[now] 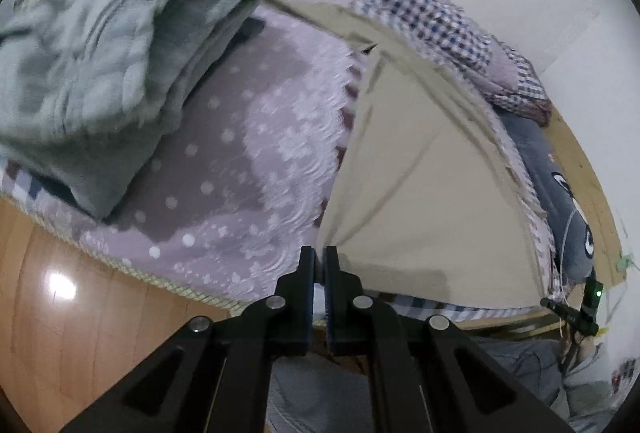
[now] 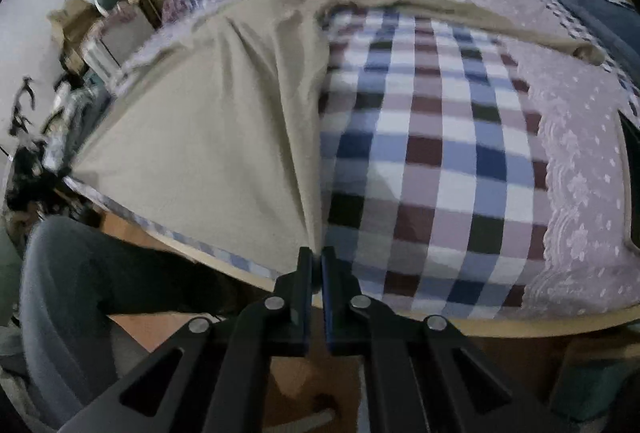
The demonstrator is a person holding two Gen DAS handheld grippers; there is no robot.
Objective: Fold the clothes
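Both black grippers, left gripper [image 1: 319, 253] and right gripper [image 2: 317, 253], pinch corners of the smooth beige garment [image 1: 420, 193] stretched taut toward twelve o'clock over the checked bedspread [image 2: 432, 137]

Beige garment [image 1: 420, 169]; grey-green folded clothes [image 1: 92, 65]; lilac lace bedcover with white dots [image 1: 248, 153]; blue, maroon and white checked sheet [image 2: 432, 153].

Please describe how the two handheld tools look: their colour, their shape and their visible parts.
The left tool and the right tool look alike: matte black, with two flat, narrow fingers lined in blue on the inner faces. Angular black link arms with elongated cut-outs carry them, joined by round silver pivots. No cables or markings show.
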